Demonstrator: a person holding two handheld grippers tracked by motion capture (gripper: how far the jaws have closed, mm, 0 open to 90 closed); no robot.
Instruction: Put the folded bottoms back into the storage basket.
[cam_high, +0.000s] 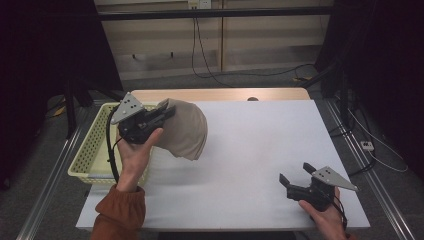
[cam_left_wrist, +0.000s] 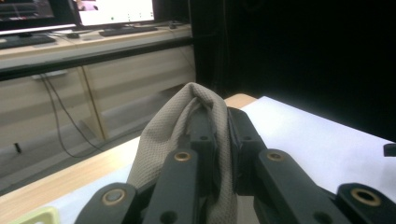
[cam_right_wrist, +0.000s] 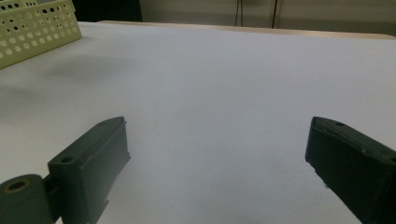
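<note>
- Cloth (cam_high: 186, 131), beige and soft, is hanging limp above the white table (cam_high: 250, 150), beside the basket (cam_high: 87, 155)
- Left gripper (cam_high: 167, 111) is pinching a bunched fold; probably light, so gripping gathered fabric suits
- Right gripper (cam_high: 295, 172) is resting wide, holding nothing

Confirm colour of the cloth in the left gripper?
Beige cloth, fine waffle-like weave; left gripper view shows it best.

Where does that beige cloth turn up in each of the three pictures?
High view: the beige cloth hangs left of centre, pinched by the left tool above the white table.
Left gripper view: centre, draped between the black jaws.
Right gripper view: not in it.
Shared landmark: the yellow basket.
</note>
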